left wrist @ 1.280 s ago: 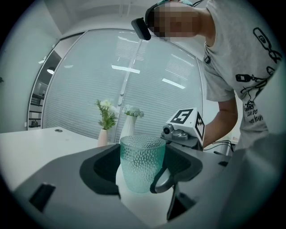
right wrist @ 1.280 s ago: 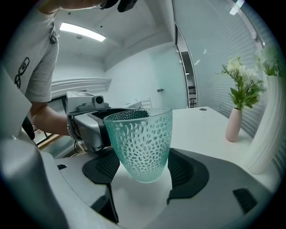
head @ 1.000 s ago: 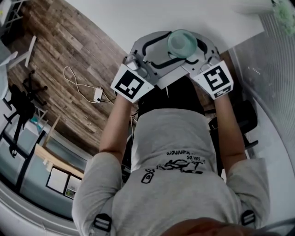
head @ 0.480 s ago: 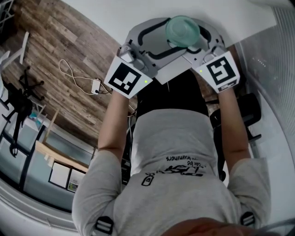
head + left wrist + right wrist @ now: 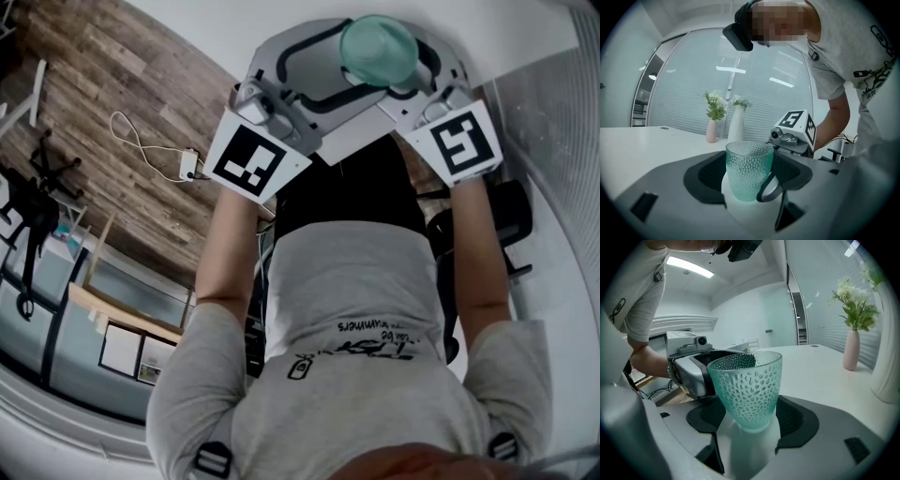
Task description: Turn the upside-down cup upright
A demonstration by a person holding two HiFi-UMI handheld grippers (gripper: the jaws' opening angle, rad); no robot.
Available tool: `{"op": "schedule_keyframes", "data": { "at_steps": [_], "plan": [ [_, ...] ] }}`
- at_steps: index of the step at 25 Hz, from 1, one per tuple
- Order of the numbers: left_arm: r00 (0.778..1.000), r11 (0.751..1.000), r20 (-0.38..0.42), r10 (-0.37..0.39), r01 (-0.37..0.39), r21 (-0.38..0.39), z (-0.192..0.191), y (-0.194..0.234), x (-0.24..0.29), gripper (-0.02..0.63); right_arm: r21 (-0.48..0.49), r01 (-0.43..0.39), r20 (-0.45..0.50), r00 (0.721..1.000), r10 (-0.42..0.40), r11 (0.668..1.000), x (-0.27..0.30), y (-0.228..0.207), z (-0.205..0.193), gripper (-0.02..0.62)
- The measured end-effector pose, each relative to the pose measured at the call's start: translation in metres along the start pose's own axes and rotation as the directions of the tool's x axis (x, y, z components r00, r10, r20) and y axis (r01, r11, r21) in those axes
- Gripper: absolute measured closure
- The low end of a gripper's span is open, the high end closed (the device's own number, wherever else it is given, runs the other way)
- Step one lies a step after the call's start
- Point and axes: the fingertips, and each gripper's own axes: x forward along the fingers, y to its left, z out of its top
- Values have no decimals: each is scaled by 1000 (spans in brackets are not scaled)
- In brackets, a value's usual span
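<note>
A teal dimpled glass cup stands upright, mouth up, on the white table. In the left gripper view the cup sits between the wide-spread jaws of my left gripper, with gaps on both sides. One grey finger of the right gripper lies close against the cup's base. In the right gripper view the cup fills the space between the jaws of my right gripper, which also stand apart. Both grippers reach in from opposite sides.
A pink vase and a white vase with flowers stand further back on the table. A frosted glass wall runs behind them. The table edge is just in front of my body, over a wooden floor.
The head camera has shifted, so cup and grippers sit higher and larger in view. Cup and grippers keep the same places relative to each other.
</note>
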Motion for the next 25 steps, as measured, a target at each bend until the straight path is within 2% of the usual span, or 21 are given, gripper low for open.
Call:
{"op": "schedule_keyframes", "data": {
  "at_steps": [11, 17, 25],
  "plan": [
    [1000, 1000, 25, 9, -9, 25, -1, -2, -1, 293, -24, 4, -26, 1000, -5, 1000, 0, 1, -1, 249],
    [1000, 999, 6, 6, -6, 46, -1, -2, 1, 291, -30, 13, -40, 999, -15, 999, 1, 0, -3, 249],
    [1000, 999, -16, 21, -21, 31, -12, 0, -1, 291, -27, 20, -58, 998, -21, 999, 0, -4, -11, 249]
  ]
}}
